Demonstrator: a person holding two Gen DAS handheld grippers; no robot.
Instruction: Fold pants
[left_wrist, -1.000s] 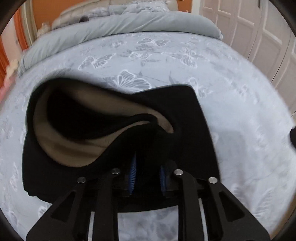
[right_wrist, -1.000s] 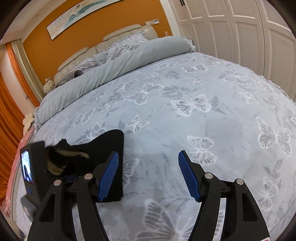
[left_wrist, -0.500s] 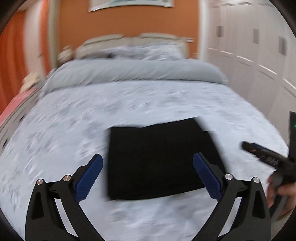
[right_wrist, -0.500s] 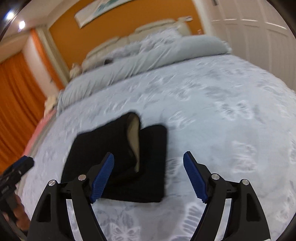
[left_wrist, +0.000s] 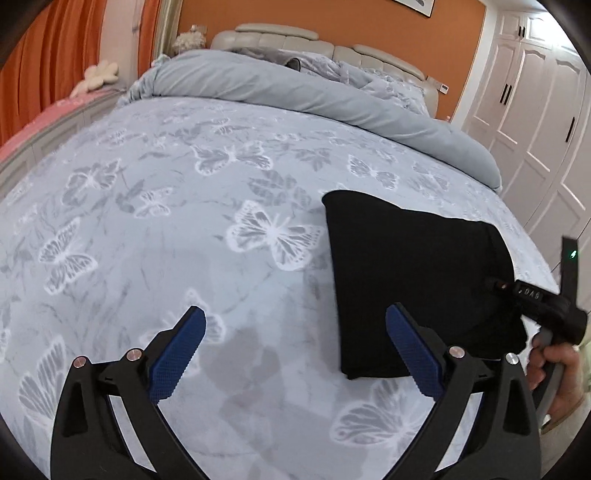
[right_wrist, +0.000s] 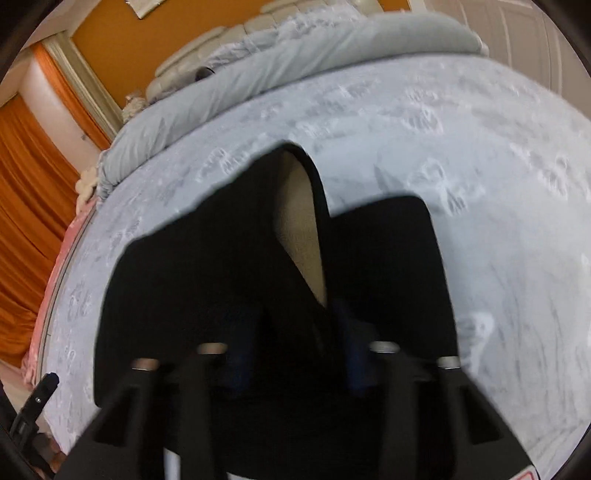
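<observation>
Right fingers (right_wrist: 295, 362) around black pants (right_wrist: 207, 266)

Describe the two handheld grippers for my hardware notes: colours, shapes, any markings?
The left gripper has matte black angular arms with triangular cut-outs, silver pivot bolts, and blue textured pads on its fingers. The right gripper, seen from the side, has a black pistol-like body with white lettering, a grey handle and a green light on an upright black part.
</observation>
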